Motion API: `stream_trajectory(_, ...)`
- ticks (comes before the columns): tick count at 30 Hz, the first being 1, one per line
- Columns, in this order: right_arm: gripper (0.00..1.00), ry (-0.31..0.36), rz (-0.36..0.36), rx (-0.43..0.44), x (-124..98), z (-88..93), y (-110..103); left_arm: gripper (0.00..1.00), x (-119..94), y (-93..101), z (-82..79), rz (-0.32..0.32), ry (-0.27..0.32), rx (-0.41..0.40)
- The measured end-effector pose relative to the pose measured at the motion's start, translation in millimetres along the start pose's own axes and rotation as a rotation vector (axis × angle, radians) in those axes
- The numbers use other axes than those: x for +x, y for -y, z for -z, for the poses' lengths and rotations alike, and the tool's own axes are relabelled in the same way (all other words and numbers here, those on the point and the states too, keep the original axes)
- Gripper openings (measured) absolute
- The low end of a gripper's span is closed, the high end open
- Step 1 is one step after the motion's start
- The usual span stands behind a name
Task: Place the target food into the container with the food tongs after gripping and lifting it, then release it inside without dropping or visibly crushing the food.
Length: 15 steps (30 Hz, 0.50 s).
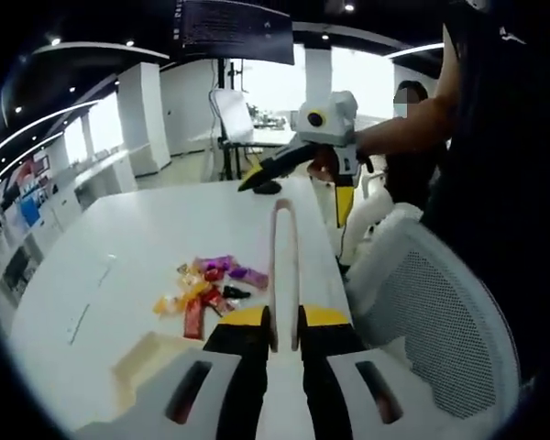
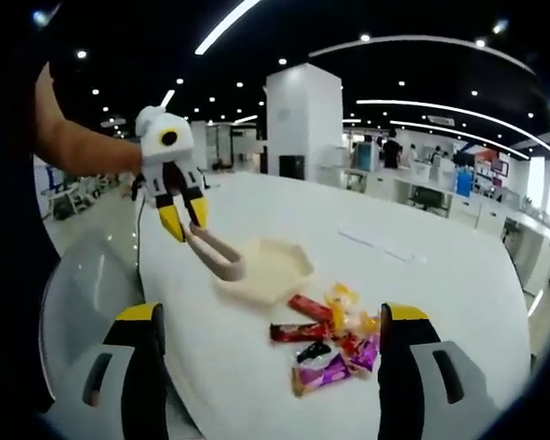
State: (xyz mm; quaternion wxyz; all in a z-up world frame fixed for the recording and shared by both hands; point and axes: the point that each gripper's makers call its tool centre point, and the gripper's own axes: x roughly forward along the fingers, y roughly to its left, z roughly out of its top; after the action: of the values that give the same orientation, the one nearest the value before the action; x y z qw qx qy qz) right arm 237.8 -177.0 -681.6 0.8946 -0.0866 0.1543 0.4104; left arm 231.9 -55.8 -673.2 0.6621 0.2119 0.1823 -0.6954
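Note:
My left gripper (image 1: 284, 316) is shut on beige food tongs (image 1: 284, 247), whose two arms lie close together and point out over the white table (image 1: 165, 229). A pile of wrapped candies (image 1: 211, 289) lies left of the tongs, with the beige container (image 1: 147, 357) nearer and further left. In the right gripper view, the left gripper (image 2: 183, 220) holds the tongs (image 2: 218, 258) with their far end at the left rim of the shallow container (image 2: 280, 270). The candies (image 2: 335, 339) lie in front of it. My right gripper (image 2: 273, 312) stands wide open and holds nothing; it hovers (image 1: 261, 179) past the table's far end.
A white mesh chair (image 1: 440, 302) (image 2: 82, 293) stands beside the table's edge. Thin paper strips (image 1: 105, 270) (image 2: 376, 243) lie on the table beyond the candies. A person's arm (image 1: 403, 128) holds the right gripper. Desks and pillars fill the room behind.

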Motion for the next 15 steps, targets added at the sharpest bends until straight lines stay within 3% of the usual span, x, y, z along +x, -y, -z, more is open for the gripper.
stream_trajectory(15,0.81,0.098,-0.145,0.02,11,-48.6,-28,0.09,-11,5.1,-32.0,0.015,0.048,0.038)
